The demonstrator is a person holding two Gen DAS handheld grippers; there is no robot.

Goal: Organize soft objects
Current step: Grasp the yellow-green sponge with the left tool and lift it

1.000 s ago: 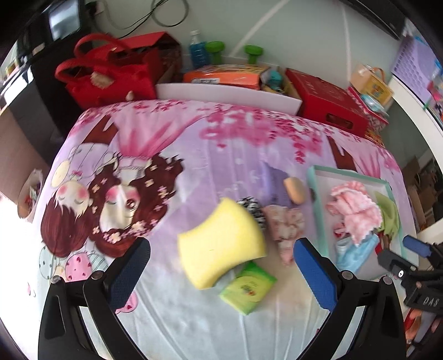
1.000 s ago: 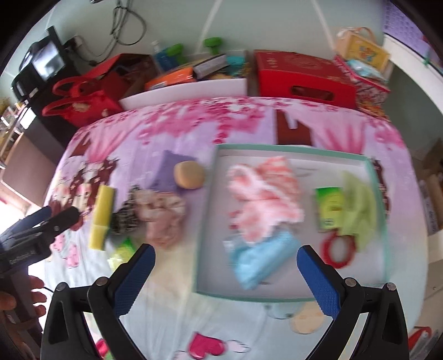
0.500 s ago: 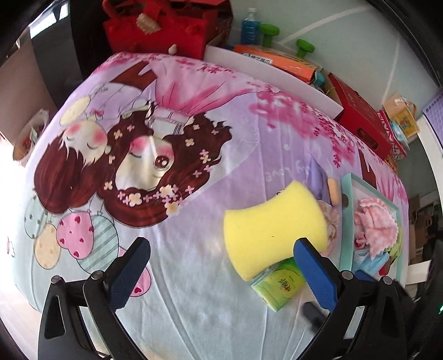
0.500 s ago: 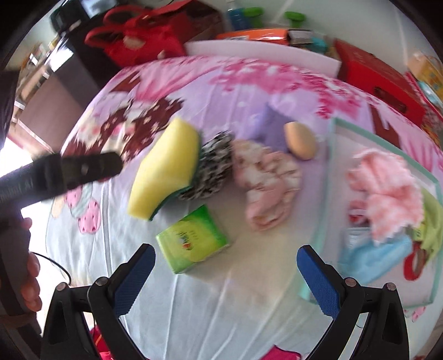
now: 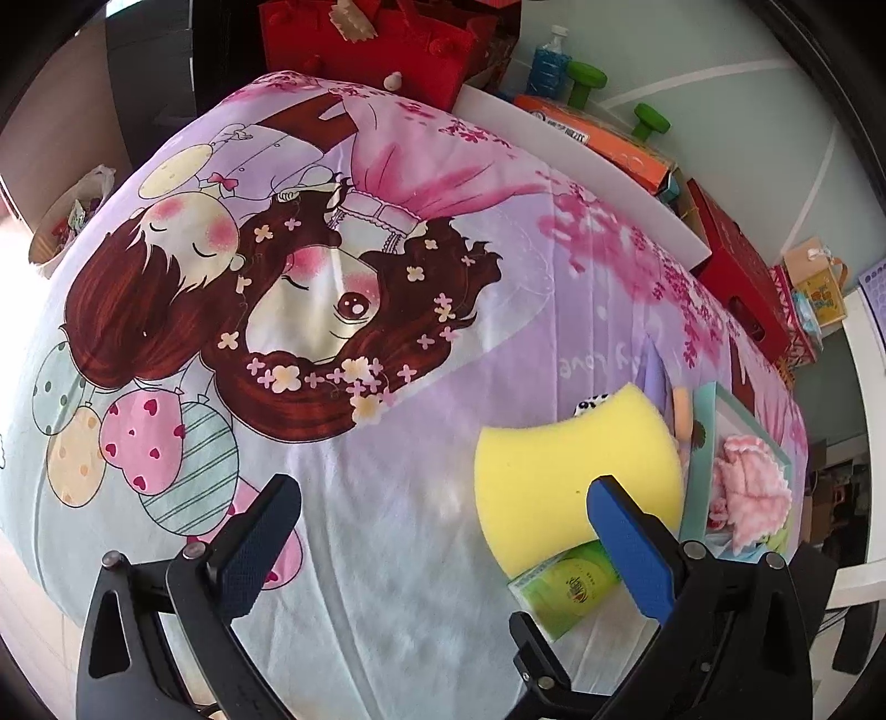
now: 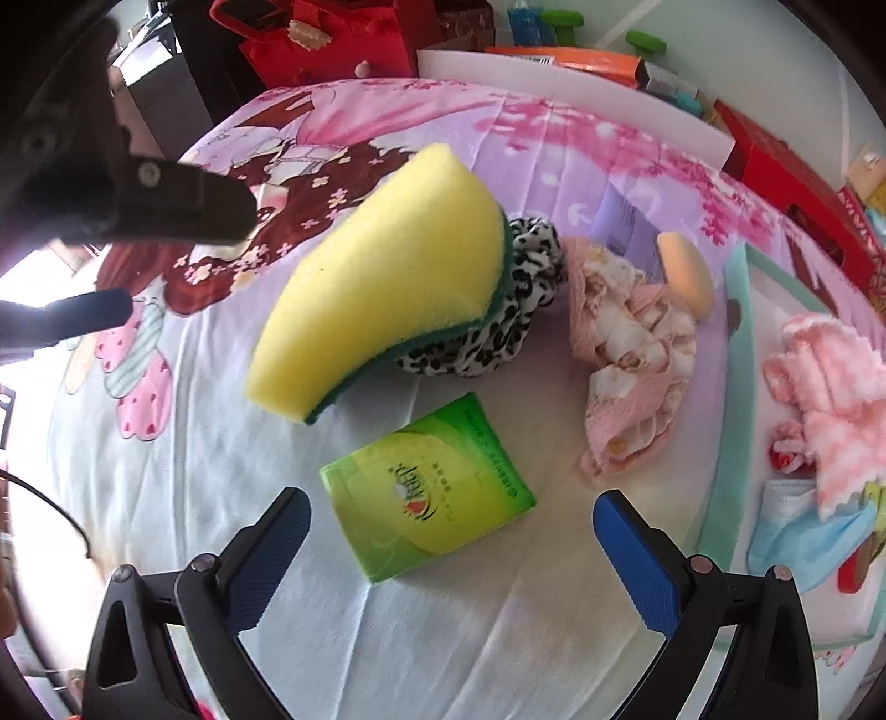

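A yellow sponge with a green back (image 6: 382,277) leans on a leopard-print scrunchie (image 6: 498,315); the sponge also shows in the left wrist view (image 5: 576,476). A green tissue pack (image 6: 432,493) lies just ahead of my right gripper (image 6: 448,526), which is open and empty above it. A pink cloth (image 6: 631,354), a beige puff (image 6: 686,277) and a purple cloth (image 6: 626,227) lie beside the teal tray (image 6: 731,387). My left gripper (image 5: 437,526) is open and empty, left of the sponge.
The tray holds a pink fluffy cloth (image 6: 830,387) and a blue mask (image 6: 803,537). Red bags (image 5: 376,50), an orange box (image 5: 603,138) and a red box (image 5: 736,277) line the bed's far edge. A bin (image 5: 72,216) stands left of the bed.
Both grippers have swung left and come closer to the bed. The right gripper now sits over the green tissue pack; the sponge has slid to the right side of the left view.
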